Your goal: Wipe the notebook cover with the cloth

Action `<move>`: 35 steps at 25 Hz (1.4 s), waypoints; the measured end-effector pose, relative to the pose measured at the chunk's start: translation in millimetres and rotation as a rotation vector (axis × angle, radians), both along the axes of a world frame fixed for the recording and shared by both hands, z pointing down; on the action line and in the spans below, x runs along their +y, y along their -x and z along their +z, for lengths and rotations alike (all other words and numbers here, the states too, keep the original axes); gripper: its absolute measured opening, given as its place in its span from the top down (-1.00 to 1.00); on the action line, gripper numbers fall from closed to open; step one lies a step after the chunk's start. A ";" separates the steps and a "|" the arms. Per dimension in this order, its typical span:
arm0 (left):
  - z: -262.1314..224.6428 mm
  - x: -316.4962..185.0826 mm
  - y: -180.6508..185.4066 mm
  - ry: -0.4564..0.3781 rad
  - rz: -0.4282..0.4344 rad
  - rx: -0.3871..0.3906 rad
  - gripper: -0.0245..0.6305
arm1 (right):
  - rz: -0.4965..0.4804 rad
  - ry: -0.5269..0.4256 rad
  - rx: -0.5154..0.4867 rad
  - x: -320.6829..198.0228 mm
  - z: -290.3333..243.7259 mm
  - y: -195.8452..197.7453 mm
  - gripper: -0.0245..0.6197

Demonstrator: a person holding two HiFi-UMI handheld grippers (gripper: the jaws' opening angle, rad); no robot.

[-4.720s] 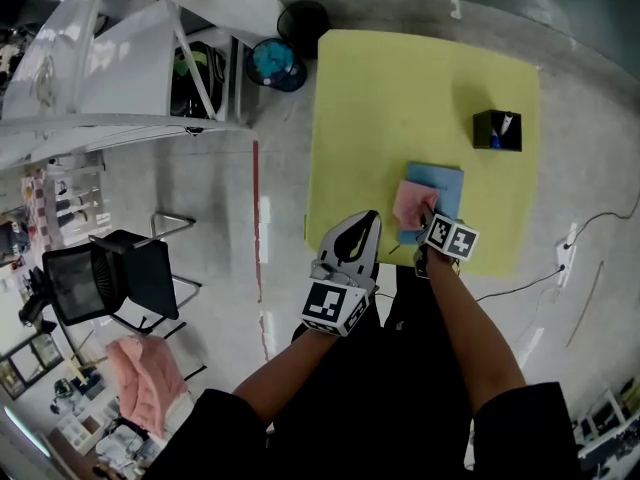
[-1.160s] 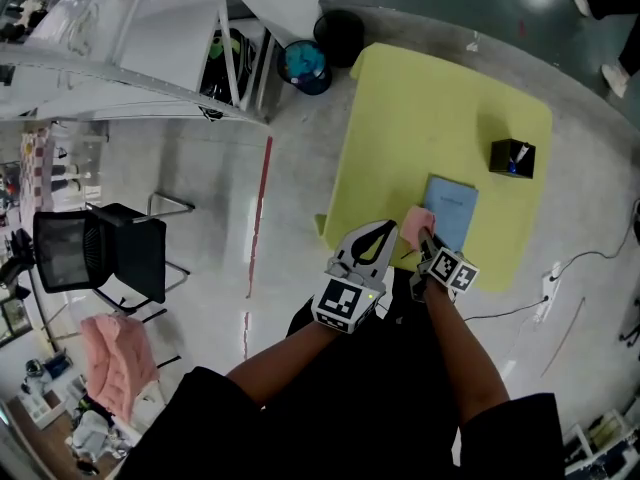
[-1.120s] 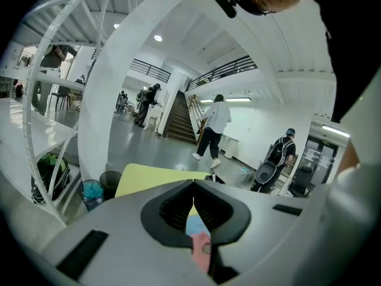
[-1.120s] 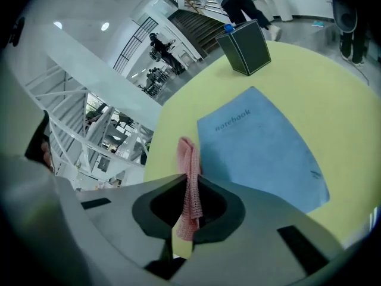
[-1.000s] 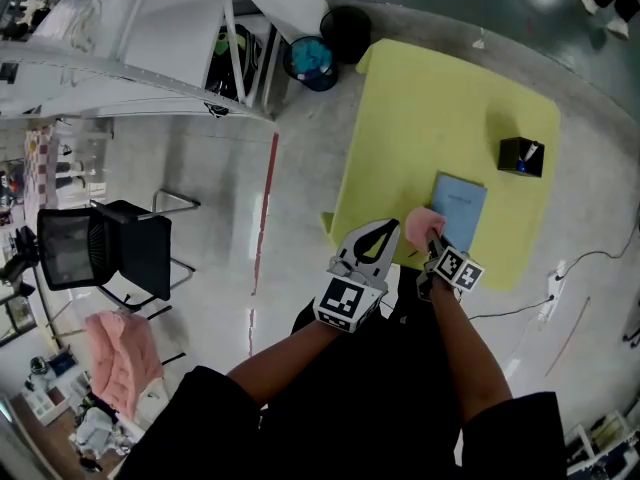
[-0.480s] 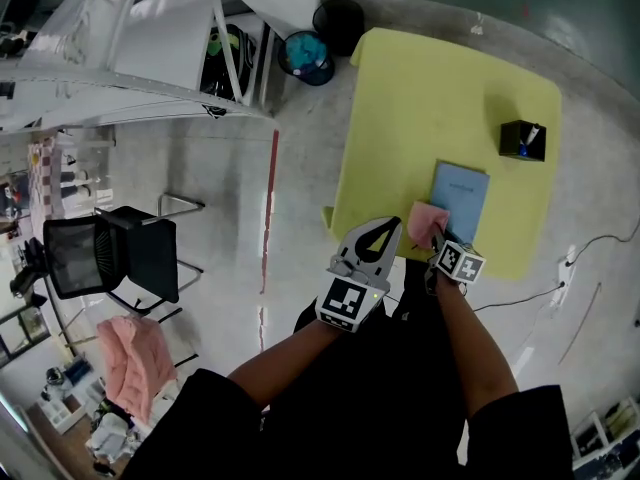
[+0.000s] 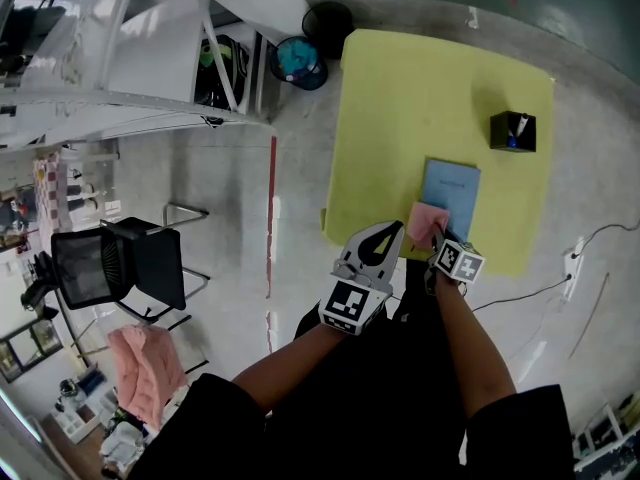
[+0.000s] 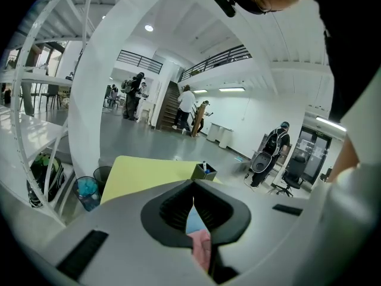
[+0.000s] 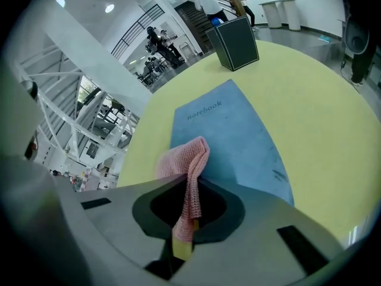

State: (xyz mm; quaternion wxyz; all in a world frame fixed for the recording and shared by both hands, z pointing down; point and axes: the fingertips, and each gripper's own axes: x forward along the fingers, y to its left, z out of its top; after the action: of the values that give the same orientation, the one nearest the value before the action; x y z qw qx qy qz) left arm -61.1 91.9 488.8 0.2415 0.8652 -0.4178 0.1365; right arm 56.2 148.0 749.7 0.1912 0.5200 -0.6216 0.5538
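Blue notebook (image 7: 452, 183) is lying closed and flat by the near edge of the yellow table (image 7: 400, 108); pink knit cloth (image 7: 427, 222) is bunching over its near-left corner, pinched in the right gripper (image 9: 189, 210)

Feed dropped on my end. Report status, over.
Left tongs shut, empty. Right tongs shut on cloth at notebook's near left corner. Cover otherwise bare; black box stands apart.
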 end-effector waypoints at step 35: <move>-2.8 -13.4 -90.0 -0.017 0.090 -0.043 0.87 | 0.036 0.035 0.006 11.4 -1.5 -82.6 0.81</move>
State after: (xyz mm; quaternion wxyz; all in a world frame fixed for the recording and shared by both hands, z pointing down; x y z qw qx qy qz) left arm 28.9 78.5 486.0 0.2190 0.8819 -0.3847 0.1623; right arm 138.8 159.4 748.2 0.1922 0.5293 -0.6019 0.5662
